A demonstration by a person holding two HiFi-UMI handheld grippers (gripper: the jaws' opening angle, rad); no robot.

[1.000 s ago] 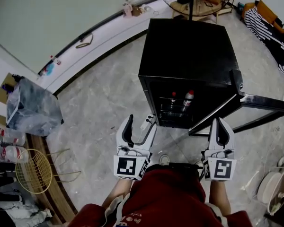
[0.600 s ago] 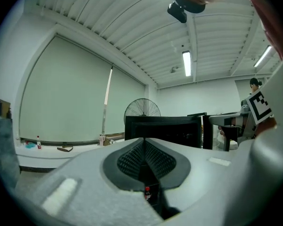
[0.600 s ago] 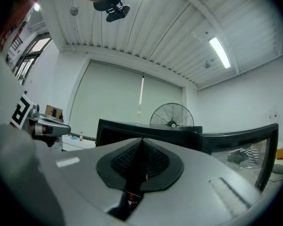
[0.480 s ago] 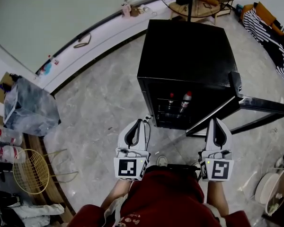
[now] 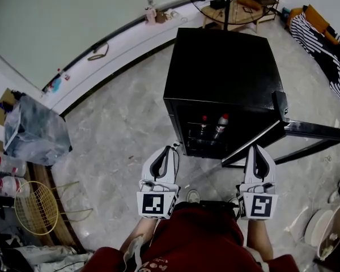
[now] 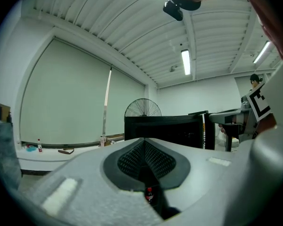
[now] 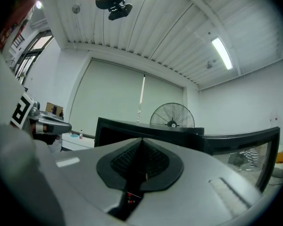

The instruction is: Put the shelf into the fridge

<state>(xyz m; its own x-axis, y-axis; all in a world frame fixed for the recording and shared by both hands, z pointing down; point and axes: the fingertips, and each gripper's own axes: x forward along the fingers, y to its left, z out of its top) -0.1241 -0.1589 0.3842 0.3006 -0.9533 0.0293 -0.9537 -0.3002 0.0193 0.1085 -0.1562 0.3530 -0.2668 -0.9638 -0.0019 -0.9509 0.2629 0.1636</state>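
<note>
Holding my left gripper [image 5: 169, 152] and right gripper [image 5: 259, 151] pressed together just before the open fridge [image 5: 224, 72], I only faintly make out what I take for the shelf [image 5: 211, 177], a clear pane between them: stiff, slick, breakable, best pinched at its side edges.

Floor [image 5: 119, 123]: grey marbled tiles.
Far centre: black fridge [image 5: 224, 67], door open to the right.
Left: filled plastic bag [image 5: 34, 132].
Near left: yellow wire chair [image 5: 37, 208].
</note>
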